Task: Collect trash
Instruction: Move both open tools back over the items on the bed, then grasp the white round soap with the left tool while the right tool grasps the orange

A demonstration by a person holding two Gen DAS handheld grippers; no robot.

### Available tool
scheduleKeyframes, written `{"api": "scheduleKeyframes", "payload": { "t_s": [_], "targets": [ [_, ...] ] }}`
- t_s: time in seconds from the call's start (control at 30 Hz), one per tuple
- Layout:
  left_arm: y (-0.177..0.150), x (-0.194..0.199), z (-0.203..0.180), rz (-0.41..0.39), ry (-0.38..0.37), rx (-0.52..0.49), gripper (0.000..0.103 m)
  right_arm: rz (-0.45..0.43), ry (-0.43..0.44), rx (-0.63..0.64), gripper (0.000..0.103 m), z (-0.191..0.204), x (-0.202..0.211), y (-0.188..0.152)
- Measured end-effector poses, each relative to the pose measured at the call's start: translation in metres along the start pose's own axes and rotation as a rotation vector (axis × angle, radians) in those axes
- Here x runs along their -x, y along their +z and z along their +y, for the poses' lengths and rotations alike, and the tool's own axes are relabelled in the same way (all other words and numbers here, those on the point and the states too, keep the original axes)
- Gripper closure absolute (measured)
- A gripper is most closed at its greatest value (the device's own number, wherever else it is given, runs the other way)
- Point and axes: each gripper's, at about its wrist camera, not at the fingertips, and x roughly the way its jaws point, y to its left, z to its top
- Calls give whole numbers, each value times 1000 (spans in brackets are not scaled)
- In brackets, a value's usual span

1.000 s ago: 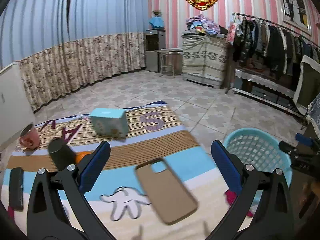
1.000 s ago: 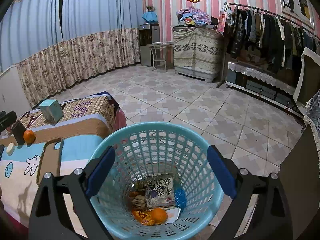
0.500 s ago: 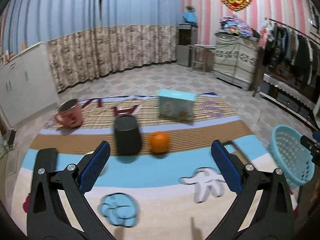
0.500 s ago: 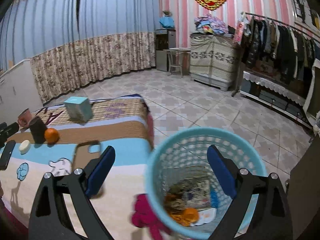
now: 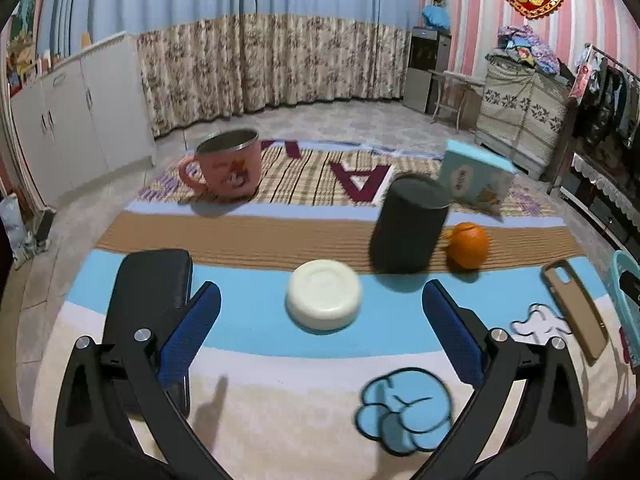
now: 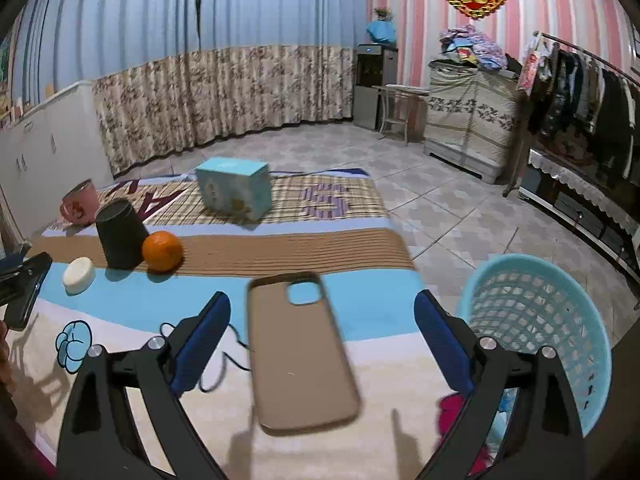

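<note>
Left hand-held gripper (image 5: 320, 320): jaws spread wide, nothing between them; hangs low over the blue stripe of the blanket (image 5: 248, 322) that covers the table.
White round puck-shaped item (image 5: 324, 300): lies flat on the blue stripe, straight ahead of the left jaws, touching neither finger.
Black phone-like slab (image 5: 150, 300): flat on the blanket, partly behind the left finger of that gripper.
Dark cup (image 5: 408, 226): upside down on the brown stripe, just beyond the white item.
Orange (image 5: 468, 246): just beside the dark cup, on its right.
Pink mug (image 5: 226, 164): upright, far left on the plaid band.
Light blue box (image 5: 474, 182): behind the cup and orange.
Right hand-held gripper (image 6: 322, 340): jaws likewise wide and empty, above the tan phone case (image 6: 300, 352), which lies flat between the fingers' line, untouched.
Blue plastic basket (image 6: 536, 320): on the floor at the blanket's right edge, beside the right finger; contents mostly hidden.
</note>
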Motion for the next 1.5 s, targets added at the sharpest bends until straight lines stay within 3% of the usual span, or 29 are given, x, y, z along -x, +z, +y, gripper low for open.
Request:
{"api": "scheduleKeyframes", "payload": {
  "t_s": [0.43, 0.53, 0.7, 0.87, 1.03, 1.37, 1.5],
  "targets": [
    [1, -64, 3, 120, -15, -32, 6, 48, 24, 67, 12, 49, -29, 13],
    [3, -70, 5, 151, -39, -15, 12, 59, 30, 66, 12, 57, -38, 17],
    [3, -79, 8, 187, -75, 7, 30, 89, 47, 53, 12, 67, -51, 21],
    [3, -78, 4, 181, -103, -13, 42, 98, 73, 75, 12, 85, -56, 20],
    [2, -73, 6, 167, -106, -14, 42, 99, 103, 117, 12, 107, -60, 23],
    [31, -36, 35, 45, -77, -19, 42, 131, 140, 179, 13, 139, -81, 26],
    [40, -30, 54, 17, -66, 12, 42, 144, 136, 192, 23, 147, -90, 30]
  ]
}}
